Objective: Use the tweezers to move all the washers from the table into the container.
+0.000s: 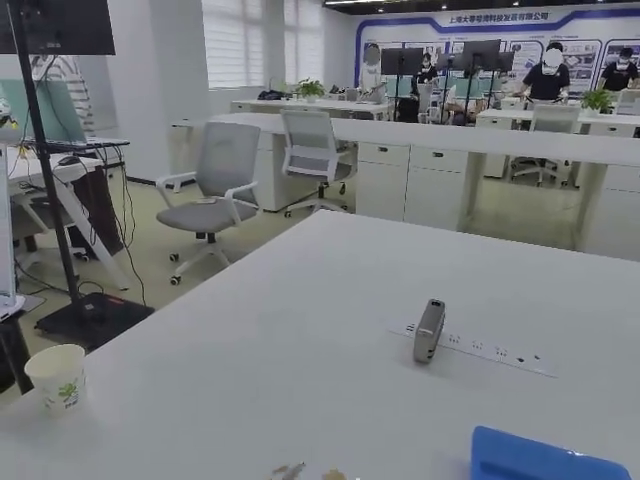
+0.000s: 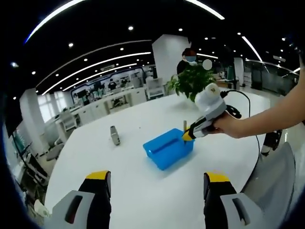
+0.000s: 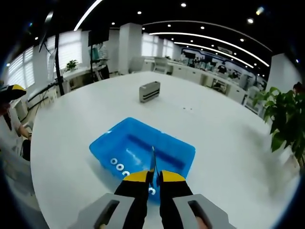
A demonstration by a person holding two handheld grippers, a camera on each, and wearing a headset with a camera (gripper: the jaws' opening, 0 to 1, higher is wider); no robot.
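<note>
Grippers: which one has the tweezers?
The right gripper: its jaws are shut on the tweezers, held over the blue container. The left gripper has its jaws wide apart, holding nothing.

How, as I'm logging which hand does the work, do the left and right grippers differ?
The left gripper has its jaws wide apart; the right gripper has them shut. The left gripper holds nothing, while the right gripper clamps the tweezers. The left gripper sits back from the blue container; the right gripper is above it, tweezers pointing toward the washers inside. Both have black jaws with yellow tips.
</note>
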